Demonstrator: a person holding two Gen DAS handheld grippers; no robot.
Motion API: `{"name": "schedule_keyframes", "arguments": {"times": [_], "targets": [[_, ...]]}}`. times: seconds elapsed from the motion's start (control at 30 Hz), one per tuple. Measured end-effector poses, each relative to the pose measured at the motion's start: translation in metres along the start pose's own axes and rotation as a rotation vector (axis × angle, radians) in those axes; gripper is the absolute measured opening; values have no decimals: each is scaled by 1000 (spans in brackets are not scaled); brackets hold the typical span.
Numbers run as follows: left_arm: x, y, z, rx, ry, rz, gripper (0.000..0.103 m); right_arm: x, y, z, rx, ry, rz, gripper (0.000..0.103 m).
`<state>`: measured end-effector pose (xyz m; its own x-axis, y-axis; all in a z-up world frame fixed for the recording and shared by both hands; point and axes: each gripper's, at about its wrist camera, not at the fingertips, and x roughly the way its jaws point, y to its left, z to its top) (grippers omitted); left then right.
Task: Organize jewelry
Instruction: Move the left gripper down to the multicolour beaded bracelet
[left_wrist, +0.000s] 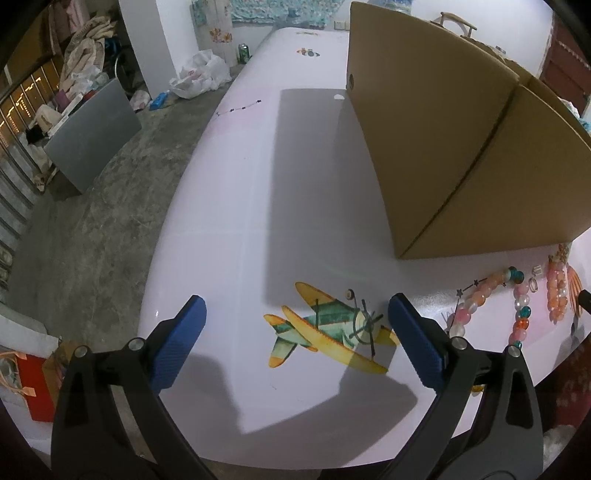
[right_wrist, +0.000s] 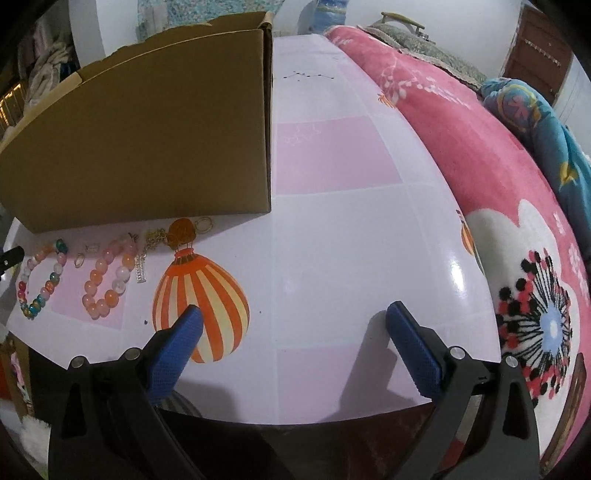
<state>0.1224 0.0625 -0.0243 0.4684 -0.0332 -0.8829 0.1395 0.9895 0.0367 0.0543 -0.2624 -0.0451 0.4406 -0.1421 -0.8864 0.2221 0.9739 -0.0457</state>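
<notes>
Bracelets (right_wrist: 74, 280) hug box (right_wrist: 147, 140) — table (right_wrist: 332, 258) right bare.

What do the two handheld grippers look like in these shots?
Both look alike. The left gripper and the right gripper each have two black plastic arms with triangular cut-outs and round silver pivot pins. Each arm ends in flat fingers faced with blue, finely ribbed pads. No cables, markings, hands or sleeves show.
</notes>
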Motion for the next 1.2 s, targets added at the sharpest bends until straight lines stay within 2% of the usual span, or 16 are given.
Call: {"name": "schedule_keyframes", "arguments": {"times": [0.2,0.3,0.43,0.5,0.6,0.73,0.8,0.9,0.93,1.0,1.03,1.13,1.2], "targets": [[-1,1,-5,1,-19,-9,96,0,-1,-1,0,1,16,96],[0,3,-3,-7,-5,-27,96,-1,-1,-1,-15,-5,23,96],[-1,2,-4,22,-11,-32,96,-12,2,0,-44,-59,16,96],[-3,0,-4,43,-16,-27,96,-25,0,3,-21,-113,47,96],[-18,1,-7,38,-73,-41,96,-47,0,9,-1,-186,104,96],[-49,-1,-14,34,-184,-142,96,-72,11,11,-9,-276,253,96],[-59,-5,-17,42,-212,-183,95,-79,23,11,-23,-293,358,96],[-69,-14,-23,58,-233,-219,95,-78,42,12,-43,-270,479,96],[-72,-18,-25,69,-239,-223,93,-75,52,13,-52,-252,516,94],[-71,-23,-27,80,-233,-243,80,-69,68,14,-67,-213,564,88],[-70,-26,-28,82,-222,-258,77,-66,74,14,-71,-195,583,85],[-62,-34,-30,104,-185,-302,64,-57,94,13,-79,-144,626,74],[-56,-41,-31,137,-170,-288,57,-49,110,12,-89,-109,628,68]]}}
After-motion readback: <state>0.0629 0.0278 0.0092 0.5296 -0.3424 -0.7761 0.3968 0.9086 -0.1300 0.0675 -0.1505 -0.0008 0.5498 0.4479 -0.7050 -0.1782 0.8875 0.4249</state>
